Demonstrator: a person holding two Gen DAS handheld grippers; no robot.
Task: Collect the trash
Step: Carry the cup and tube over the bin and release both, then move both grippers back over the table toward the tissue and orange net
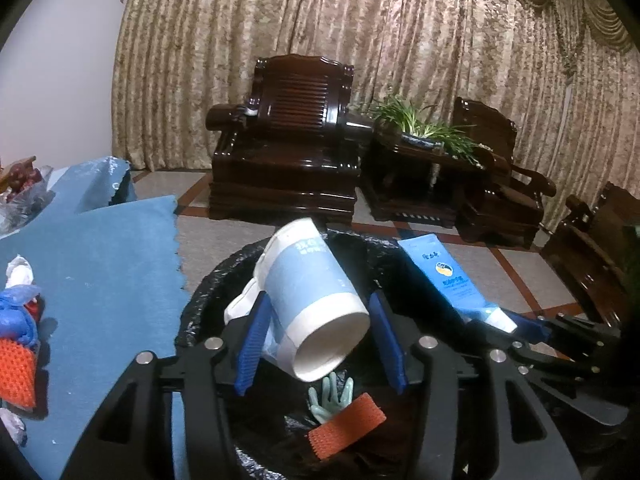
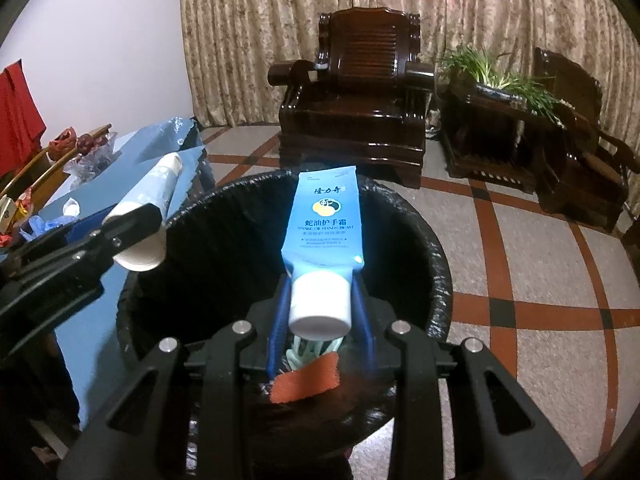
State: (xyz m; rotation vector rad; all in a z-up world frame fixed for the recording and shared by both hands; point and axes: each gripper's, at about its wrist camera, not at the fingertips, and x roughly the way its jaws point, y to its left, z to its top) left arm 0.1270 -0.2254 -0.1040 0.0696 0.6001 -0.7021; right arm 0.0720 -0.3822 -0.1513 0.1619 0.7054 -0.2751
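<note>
Trash goes in now: above the black-lined bin (image 1: pixel 208 280) the left gripper (image 1: pixel 320 344) stands apart around a paper cup (image 1: pixel 316 300), seemingly letting go. The right gripper (image 2: pixel 320 320) clamps a hand-cream tube (image 2: pixel 322 224) over the bin; spreading those tongs seems next.

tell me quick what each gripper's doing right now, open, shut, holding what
Left gripper: open, the paper cup loose between its jaws, over the trash bin.
Right gripper: shut on the hand cream tube, over the same bin.
</note>
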